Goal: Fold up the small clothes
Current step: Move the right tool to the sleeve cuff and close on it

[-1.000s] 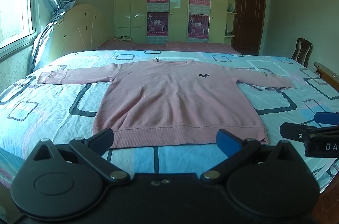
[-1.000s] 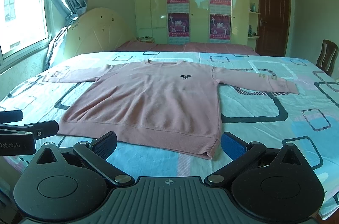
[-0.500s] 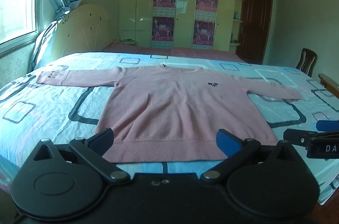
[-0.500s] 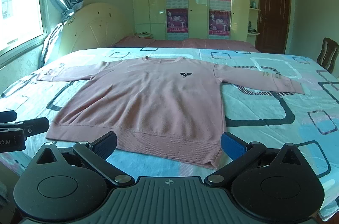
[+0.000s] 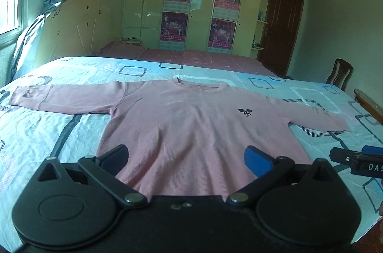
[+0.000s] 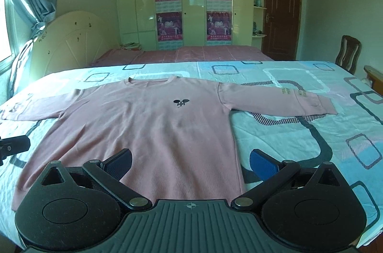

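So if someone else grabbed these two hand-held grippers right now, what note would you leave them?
Left gripper: open, empty, above the near hem of the pink sweater.
Right gripper: open, empty, over the hem's right part.
Sweater: flat and face up on the patterned bed sheet, neck away from you, both sleeves spread out sideways.
Done: garment laid out; no fold made.
Left: all the folding. Likely sleeves in first, then the body.
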Demonstrator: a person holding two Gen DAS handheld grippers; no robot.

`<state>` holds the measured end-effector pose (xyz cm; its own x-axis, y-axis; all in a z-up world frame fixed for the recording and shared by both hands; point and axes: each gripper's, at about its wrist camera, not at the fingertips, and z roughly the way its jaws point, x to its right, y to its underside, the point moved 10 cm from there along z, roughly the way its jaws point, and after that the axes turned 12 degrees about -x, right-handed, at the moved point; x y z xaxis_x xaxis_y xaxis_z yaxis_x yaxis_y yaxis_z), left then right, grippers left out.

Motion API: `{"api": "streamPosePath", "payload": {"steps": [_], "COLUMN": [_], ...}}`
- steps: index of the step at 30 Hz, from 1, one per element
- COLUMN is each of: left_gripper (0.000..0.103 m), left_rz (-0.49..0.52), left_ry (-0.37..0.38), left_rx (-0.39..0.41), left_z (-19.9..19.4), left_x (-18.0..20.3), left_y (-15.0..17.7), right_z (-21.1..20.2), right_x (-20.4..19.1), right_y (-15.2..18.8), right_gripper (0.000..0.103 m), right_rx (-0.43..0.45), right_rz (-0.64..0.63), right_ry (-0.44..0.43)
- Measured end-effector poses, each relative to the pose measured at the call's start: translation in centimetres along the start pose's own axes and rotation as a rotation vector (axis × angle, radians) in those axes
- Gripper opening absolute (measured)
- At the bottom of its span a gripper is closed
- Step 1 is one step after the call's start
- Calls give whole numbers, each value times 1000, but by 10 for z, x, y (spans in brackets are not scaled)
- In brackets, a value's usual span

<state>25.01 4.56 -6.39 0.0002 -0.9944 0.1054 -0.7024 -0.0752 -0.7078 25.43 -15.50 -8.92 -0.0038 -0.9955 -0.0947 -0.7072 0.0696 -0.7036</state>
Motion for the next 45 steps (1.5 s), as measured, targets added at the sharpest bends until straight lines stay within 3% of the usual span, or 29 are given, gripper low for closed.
{"api": "streamPosePath", "payload": {"steps": [7, 12, 15, 21, 23, 28, 30, 32, 33, 38, 42, 45], "left_gripper": [102, 102, 97, 102, 102, 102, 102, 102, 102, 100, 100, 100], "left_rz": [-22, -16, -13, -44, -50, -49, -45, -26, -12, 49, 15, -2], "left_ry": [6, 17, 24, 21, 57, 96, 61, 25, 21, 7, 7, 2], "left_rx": [-71, -106, -109, -51, -49, -197, -224, -224, -223, -236, -267, -287], "left_z": [39, 69, 85, 116, 130, 187, 205, 219, 224, 239, 247, 252], "left_x": [-19, -17, -7, 22, 39, 86, 99, 112, 118, 140, 139, 138], "left_y": [-18, -20, -24, -44, -51, -61, -65, -72, -74, -79, -77, -77], "right_z": [31, 46, 58, 101, 114, 148, 163, 179, 188, 212, 228, 230], "right_x": [18, 62, 104, 209, 244, 324, 348, 365, 373, 405, 426, 437], "right_y": [-31, -47, -57, -76, -86, -98, -99, -98, -97, -87, -77, -83], "right_gripper": [103, 103, 103, 103, 103, 103, 102, 83, 63, 62, 61, 60], "right_rx": [-15, -16, -11, -21, -6, 15, 13, 4, -12, -18, -29, -4], "right_rz": [54, 118, 185, 361, 401, 521, 550, 567, 585, 693, 805, 817], "right_ry": [44, 59, 91, 86, 101, 119, 118, 108, 105, 75, 4, -20]}}
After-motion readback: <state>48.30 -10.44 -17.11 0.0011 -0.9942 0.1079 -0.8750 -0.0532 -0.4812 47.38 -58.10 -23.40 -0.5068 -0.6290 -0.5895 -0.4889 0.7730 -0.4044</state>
